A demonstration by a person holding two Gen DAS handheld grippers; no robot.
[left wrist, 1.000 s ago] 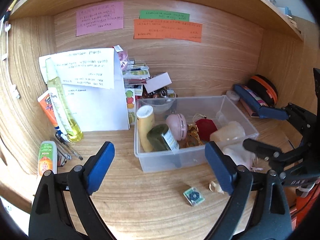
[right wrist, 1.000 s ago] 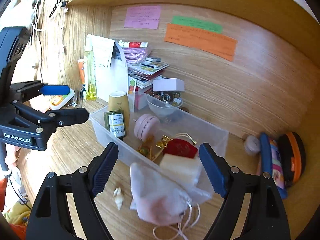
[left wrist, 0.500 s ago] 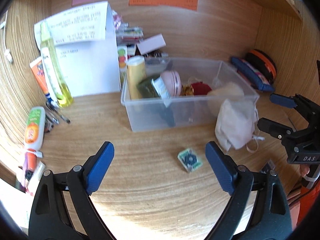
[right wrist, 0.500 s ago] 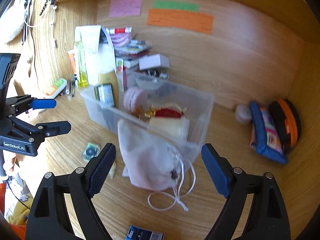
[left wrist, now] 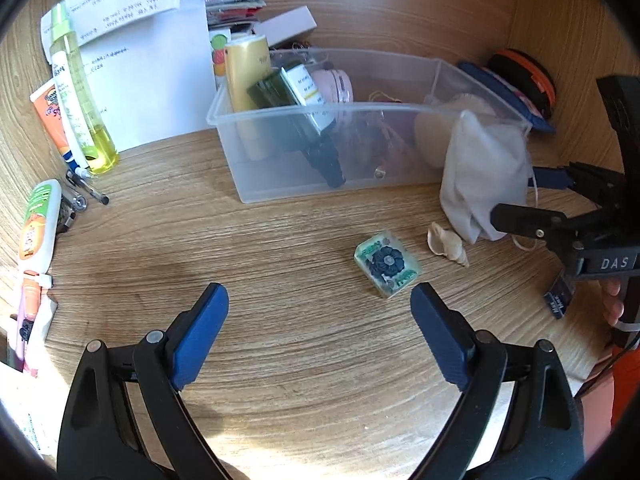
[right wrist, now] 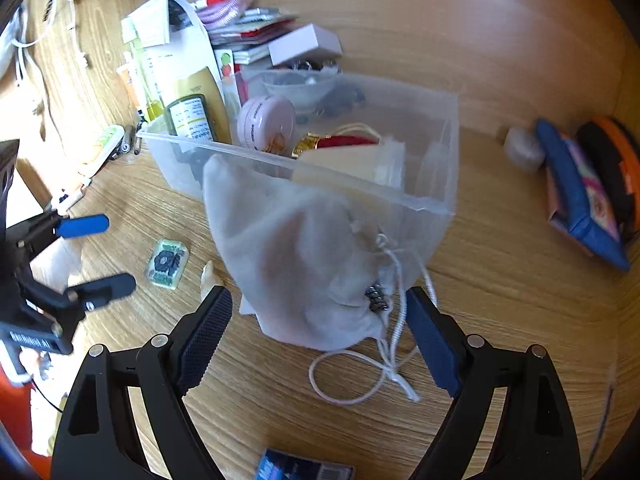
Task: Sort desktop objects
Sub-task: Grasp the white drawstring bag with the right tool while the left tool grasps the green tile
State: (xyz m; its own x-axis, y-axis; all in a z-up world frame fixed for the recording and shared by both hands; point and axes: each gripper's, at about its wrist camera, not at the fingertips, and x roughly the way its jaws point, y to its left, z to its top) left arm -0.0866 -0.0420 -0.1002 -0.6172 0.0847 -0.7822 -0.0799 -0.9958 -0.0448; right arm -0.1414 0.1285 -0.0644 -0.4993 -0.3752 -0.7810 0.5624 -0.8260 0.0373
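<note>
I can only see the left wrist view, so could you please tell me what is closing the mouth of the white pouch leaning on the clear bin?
Observer: In the right wrist view the white pouch has a white drawstring trailing in a loop onto the desk.
Operator: Thank you. Is the right gripper around the pouch yet?
Observer: The right gripper is open, with the pouch's lower end between its fingers, not clamped.
Operator: Anything nearer the camera that I might miss?
Observer: A small blue packet lies flat at the bottom edge.
</note>
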